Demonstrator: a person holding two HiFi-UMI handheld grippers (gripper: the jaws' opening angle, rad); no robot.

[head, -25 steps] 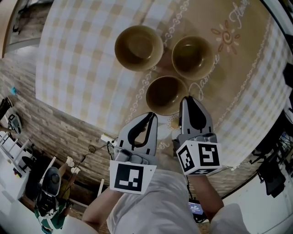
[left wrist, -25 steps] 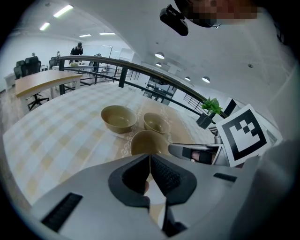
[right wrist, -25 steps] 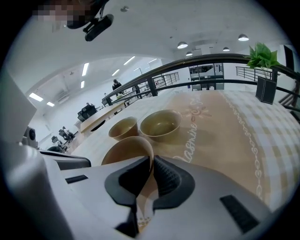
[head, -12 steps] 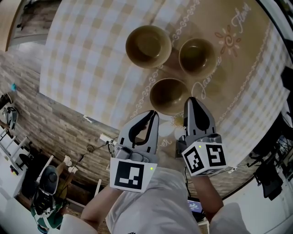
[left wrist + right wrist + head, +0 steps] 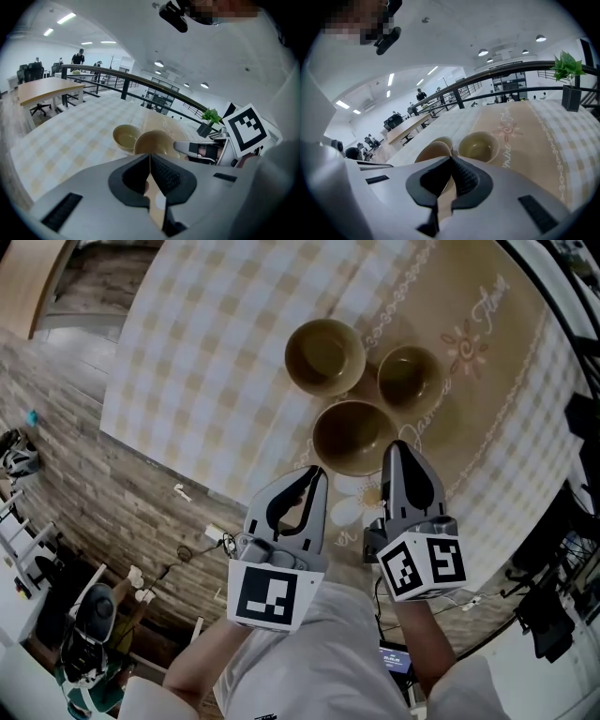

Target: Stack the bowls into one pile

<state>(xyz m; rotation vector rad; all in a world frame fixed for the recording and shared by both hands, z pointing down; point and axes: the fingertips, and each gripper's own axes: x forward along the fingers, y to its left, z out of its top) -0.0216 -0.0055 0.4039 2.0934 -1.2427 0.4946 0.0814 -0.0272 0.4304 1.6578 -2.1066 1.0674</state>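
Three tan bowls stand close together on the round table. The near bowl (image 5: 354, 437) is widest; behind it are the left bowl (image 5: 325, 356) and the smaller right bowl (image 5: 406, 377). My left gripper (image 5: 315, 471) is shut and empty, just short of the near bowl's left rim. My right gripper (image 5: 397, 444) is shut and empty at that bowl's right rim. In the left gripper view the near bowl (image 5: 154, 143) and the left bowl (image 5: 125, 137) lie beyond the shut left gripper (image 5: 150, 157). The right gripper view shows the near bowl (image 5: 432, 153) and the small bowl (image 5: 480, 146) past the shut right gripper (image 5: 451, 159).
The table (image 5: 206, 352) wears a checked cloth with a beige printed centre. Its near edge runs just under both grippers, with a wood-look floor (image 5: 112, 493) below. A potted plant (image 5: 570, 79) stands at the table's far side. Desks and chairs (image 5: 42, 89) fill the room behind.
The head view has shifted, so the bowls look smaller and lie further right. Both grippers stay shut beside the near bowl, hardly moved relative to it.
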